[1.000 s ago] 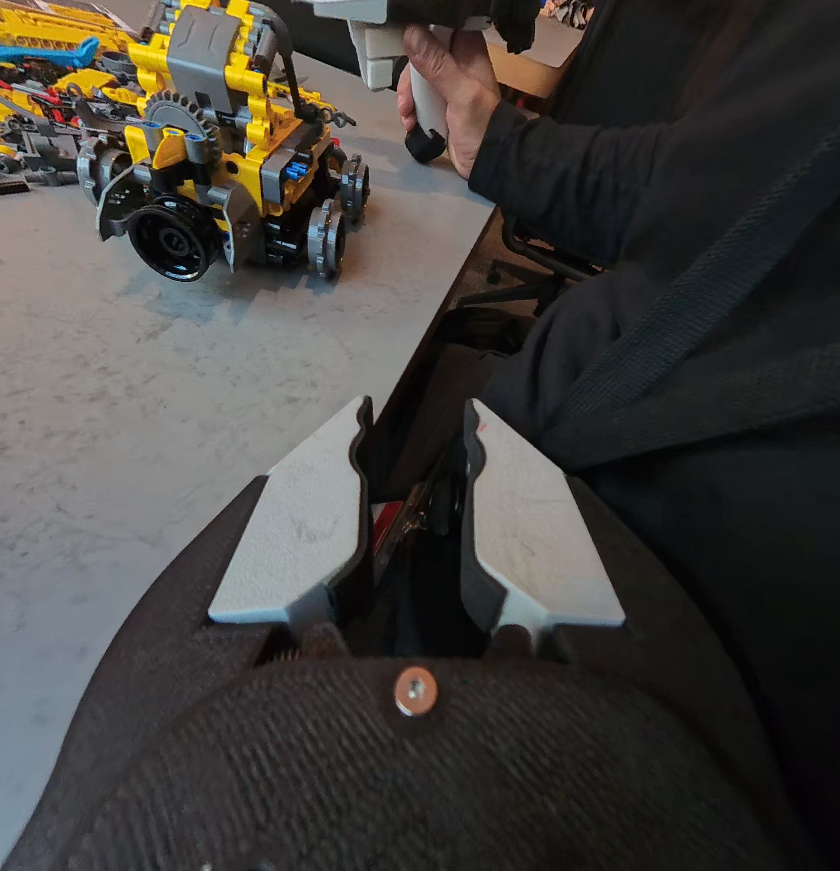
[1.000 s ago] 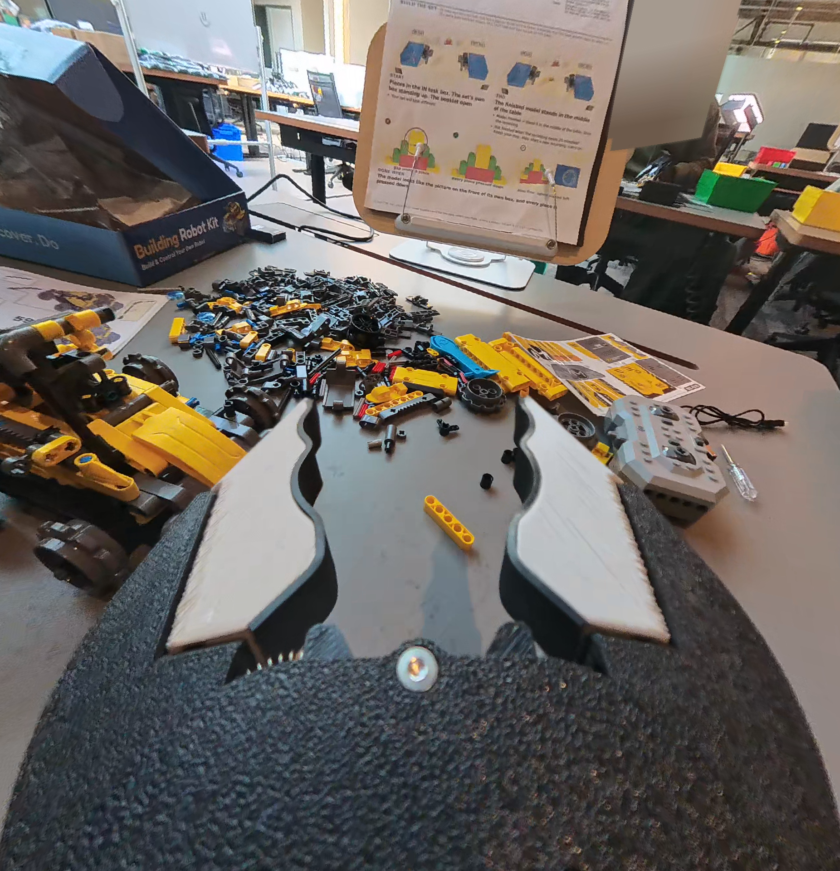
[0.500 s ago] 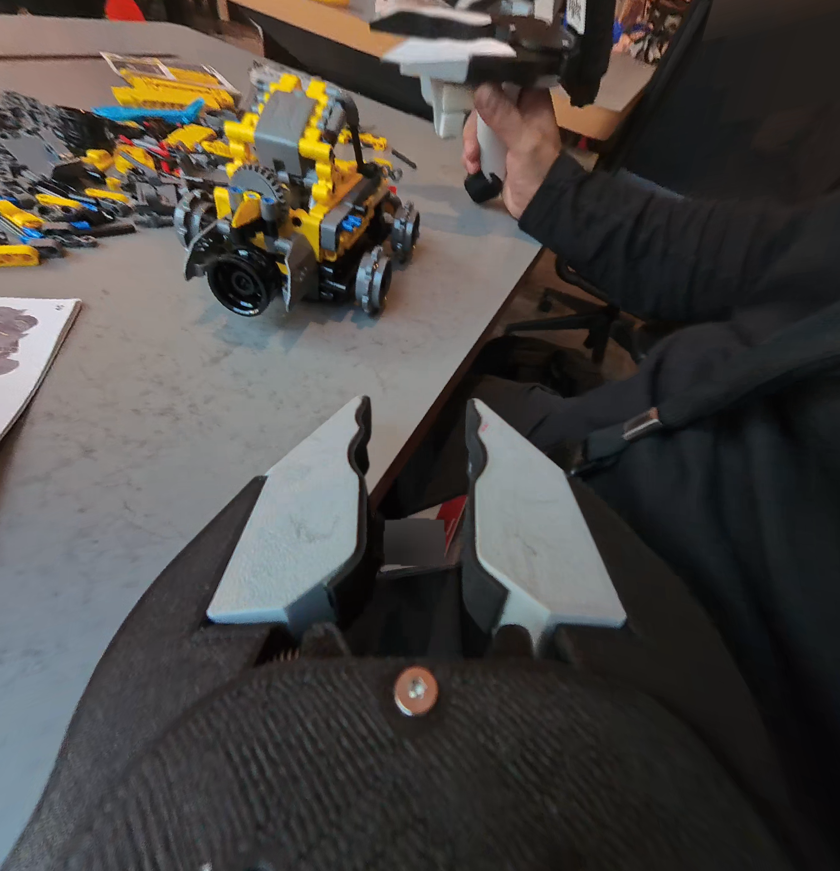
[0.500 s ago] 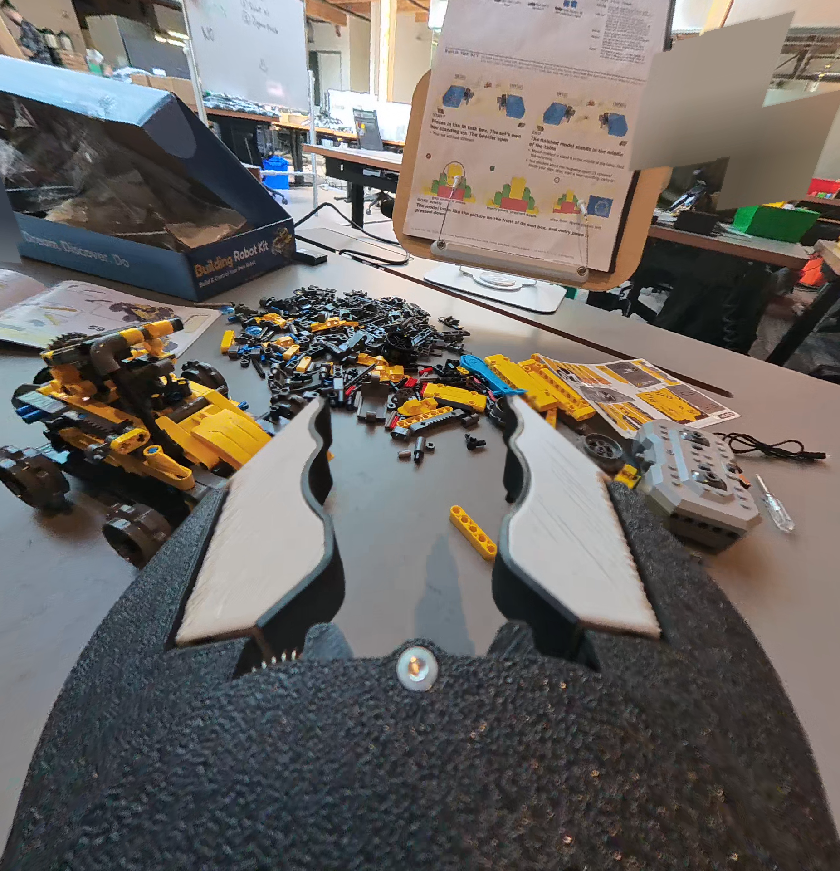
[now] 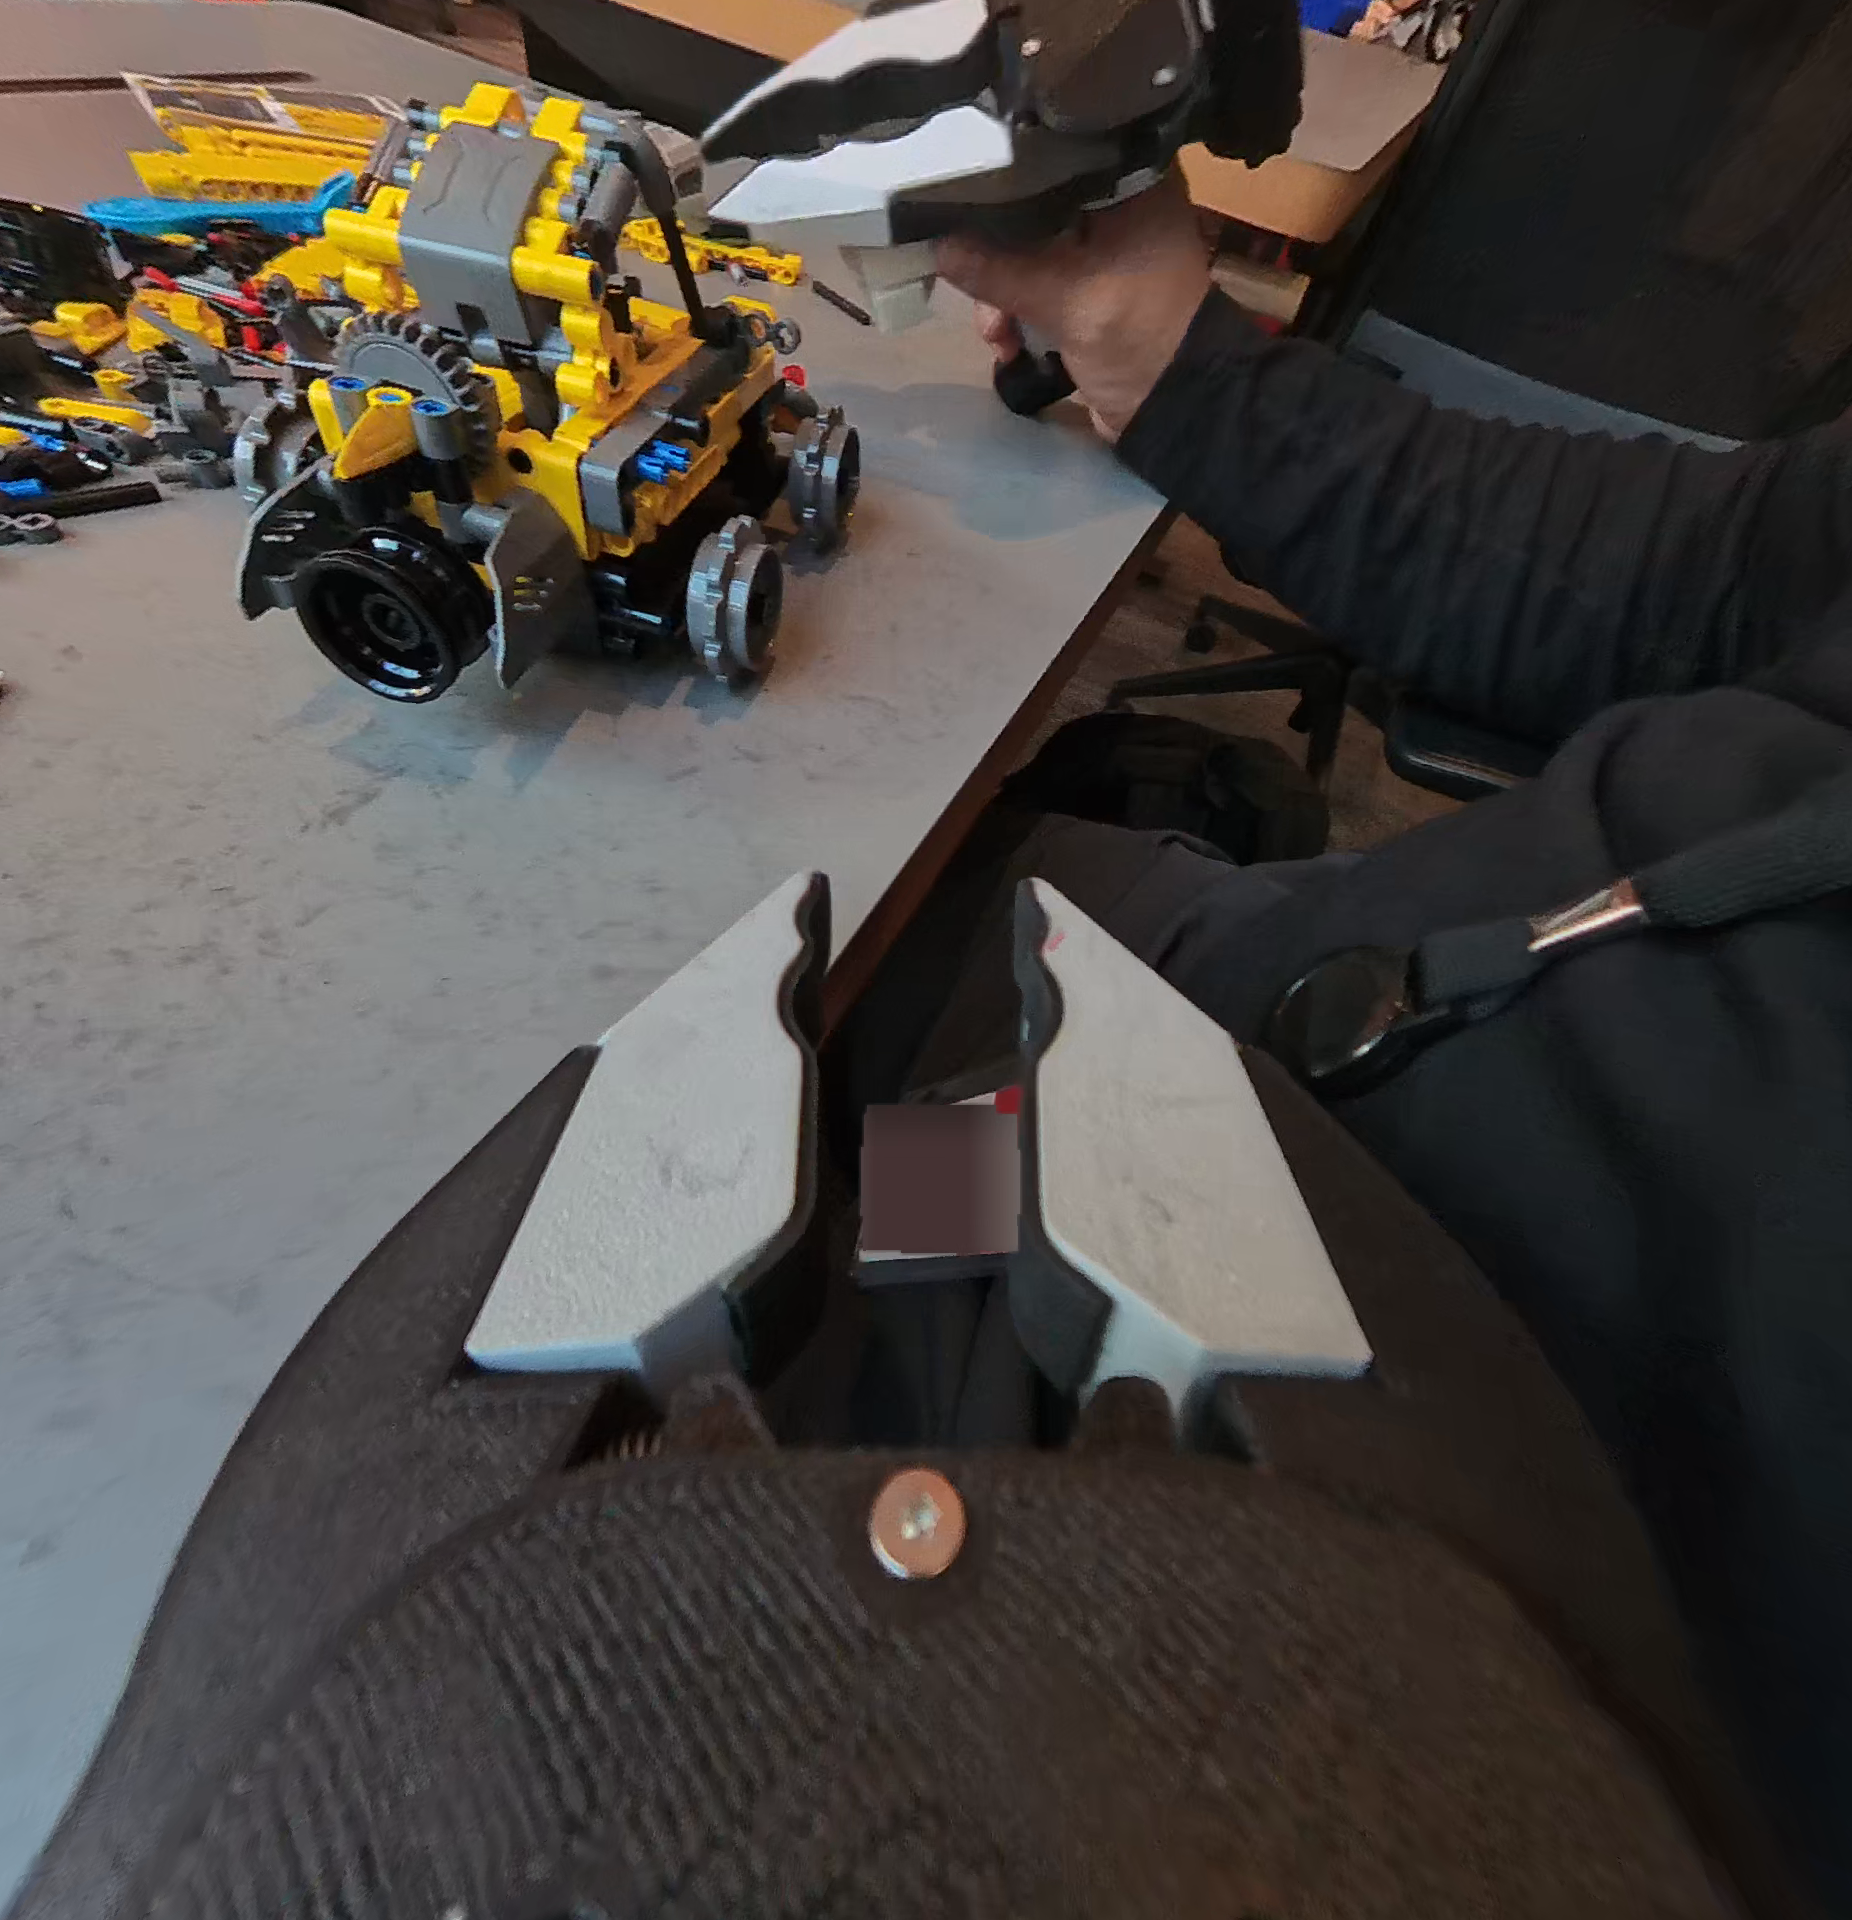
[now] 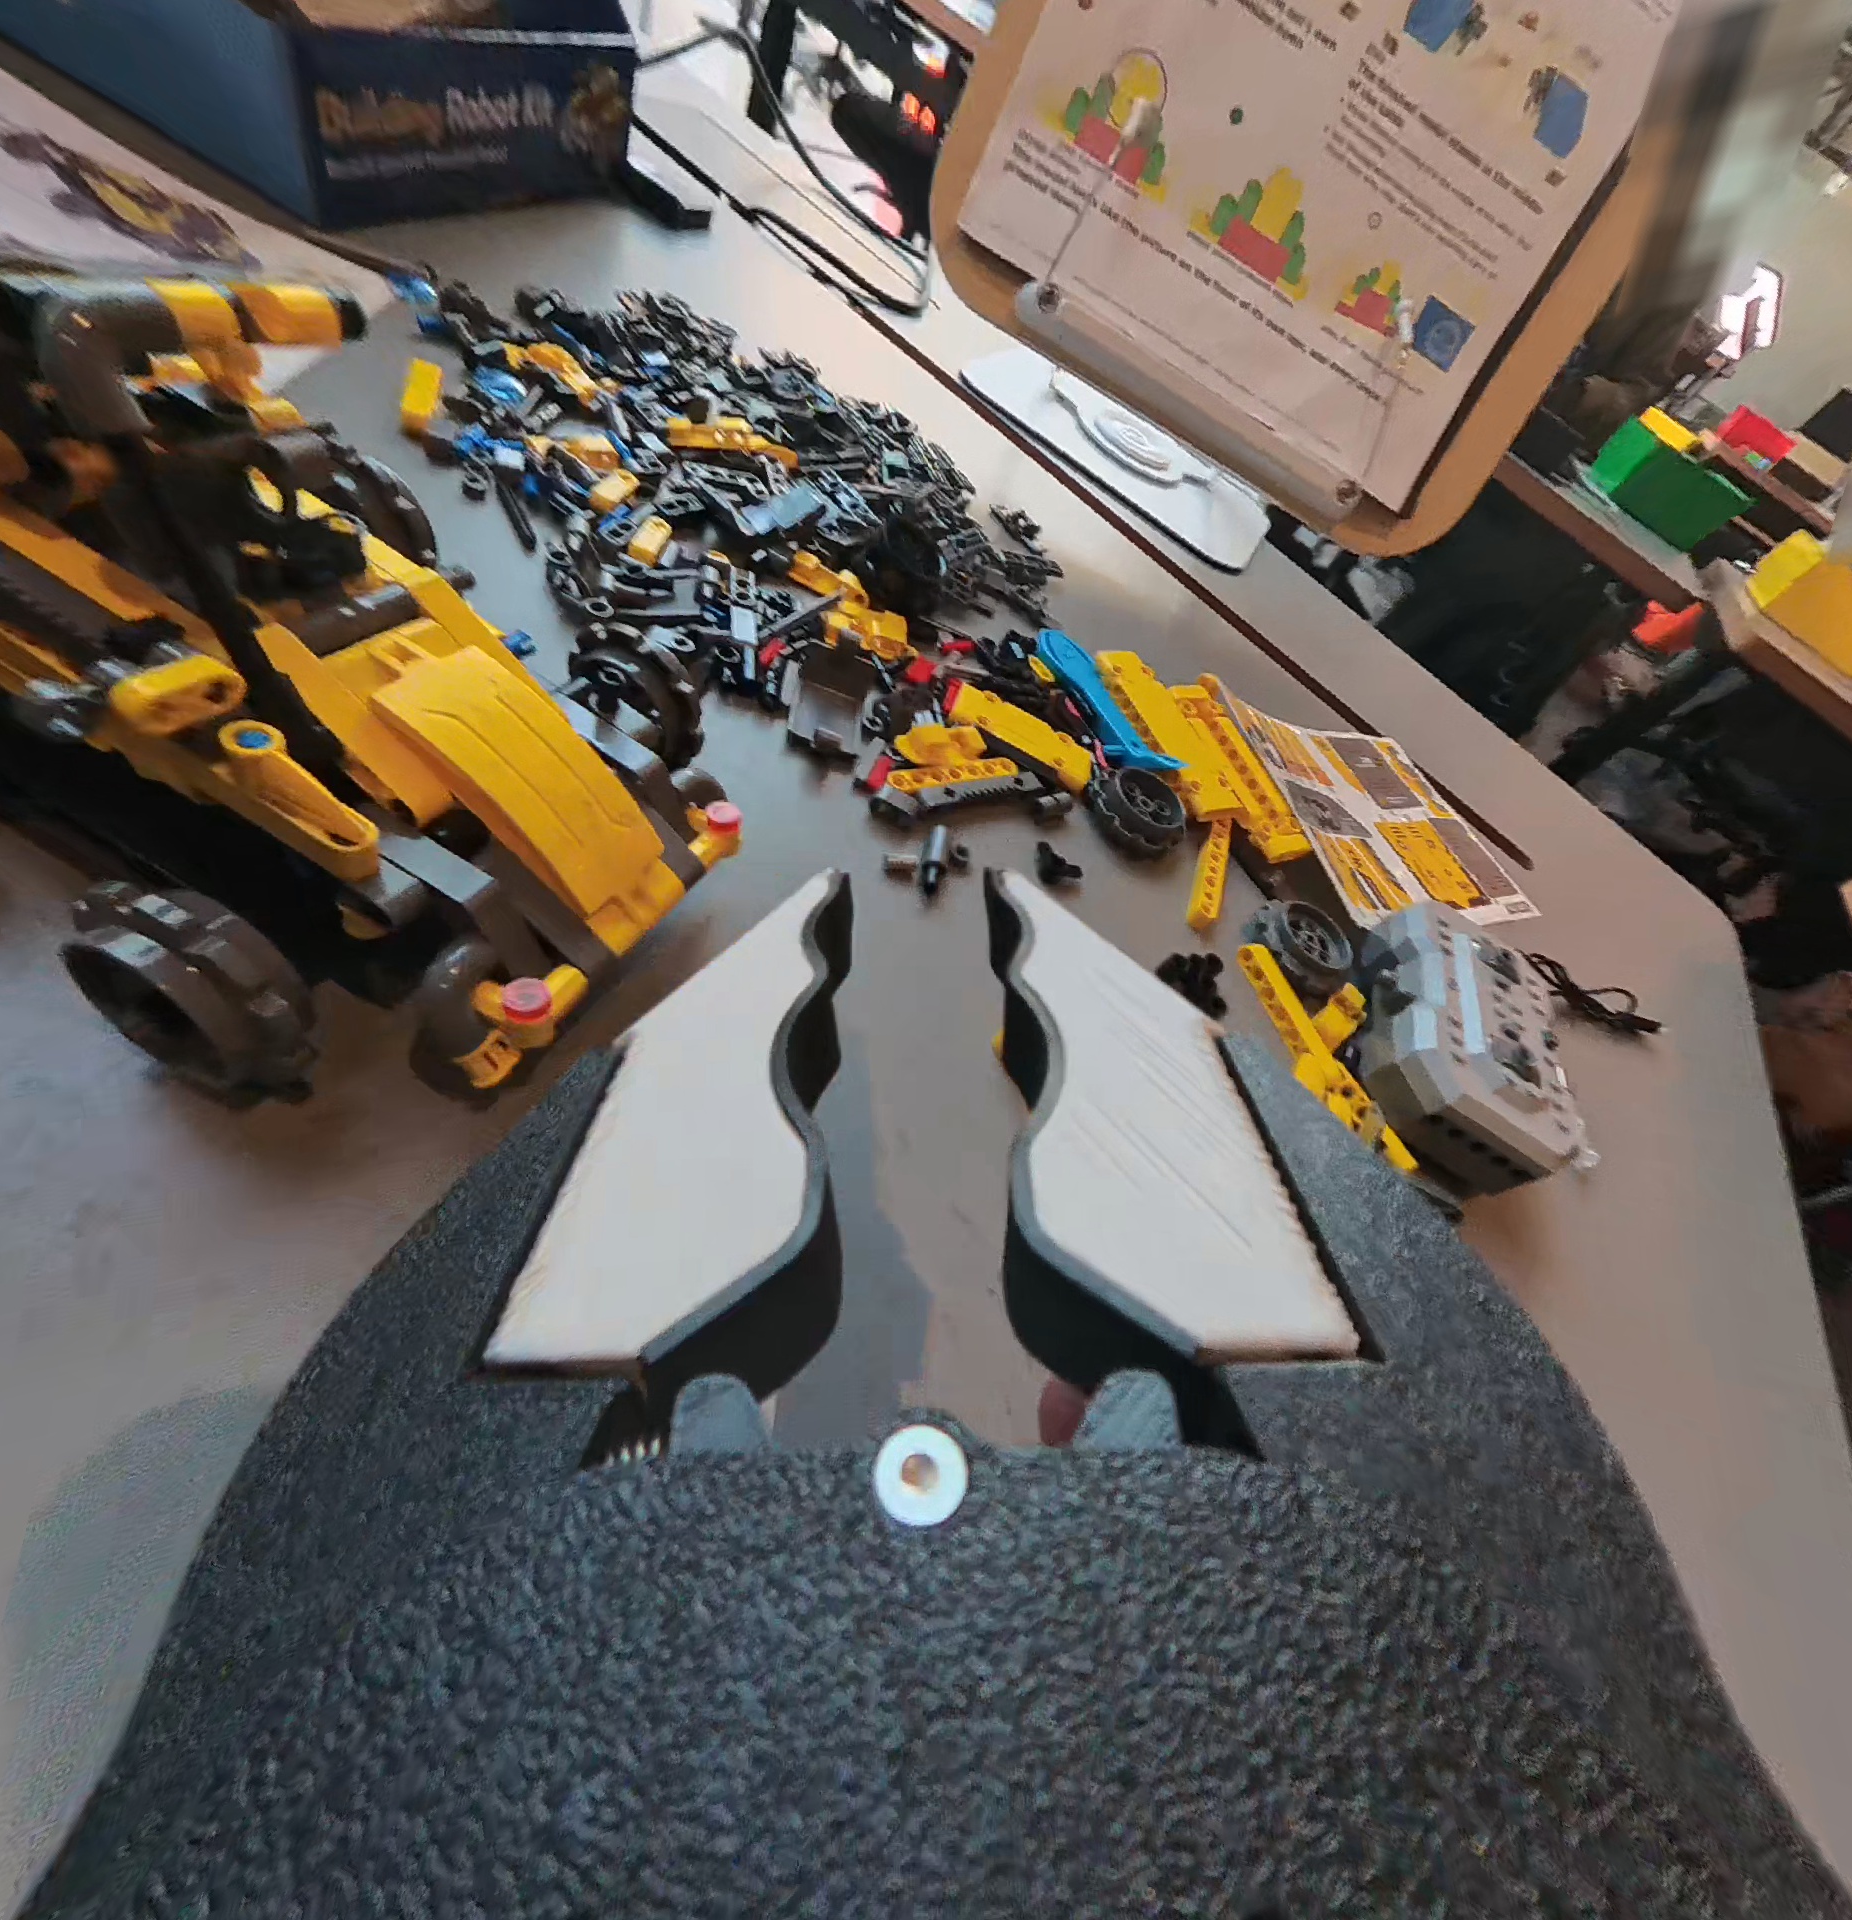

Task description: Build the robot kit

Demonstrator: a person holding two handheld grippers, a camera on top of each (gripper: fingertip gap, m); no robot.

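Yellow brick vehicle [image 6: 309, 727] near right gripper [image 6: 917, 894]; jaws parted, empty.

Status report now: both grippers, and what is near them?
Left gripper open, empty, over table edge. Right gripper open, empty, above table, beside yellow vehicle model. Loose parts pile ahead.

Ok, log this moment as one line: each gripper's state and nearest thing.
left gripper: open, empty, over table edge | right gripper: open, empty, above table near loose parts pile | yellow vehicle model: untouched
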